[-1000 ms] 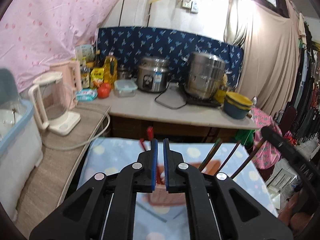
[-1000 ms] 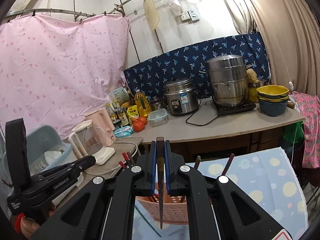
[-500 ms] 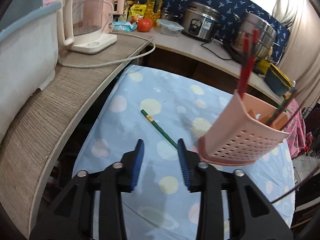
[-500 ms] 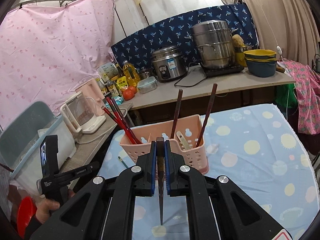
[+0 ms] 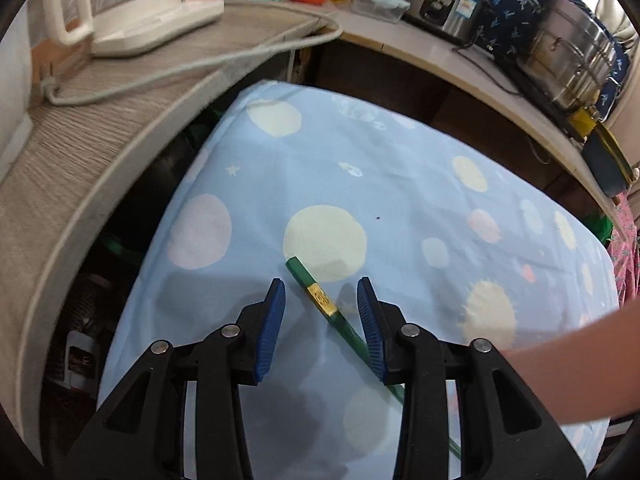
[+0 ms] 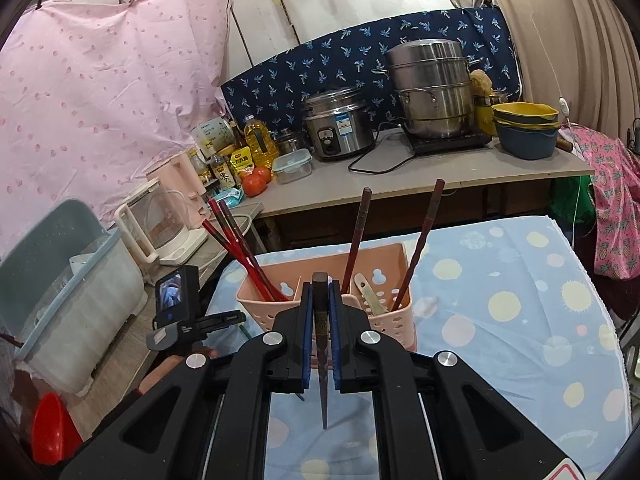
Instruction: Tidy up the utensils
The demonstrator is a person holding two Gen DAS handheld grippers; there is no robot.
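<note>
Spotted tablecloth (image 5: 400,168) — green chopstick (image 5: 316,294)

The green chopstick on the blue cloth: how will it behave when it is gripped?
The green chopstick looks thin and rigid, so probably light and stiff. Its finish seems smooth, so it may slip or pivot. Lying flat on the soft spotted cloth, it may sink slightly, making the pinch harder.

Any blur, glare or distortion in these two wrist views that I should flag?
Left wrist view: motion smear along the counter edge and kettle base, strong fisheye bending, the left gripper casting a soft shadow on the cloth, the green chopstick still readable. Right wrist view: sharp, evenly lit, mild glare on the steamer pot, edges curved and vignetted.
</note>
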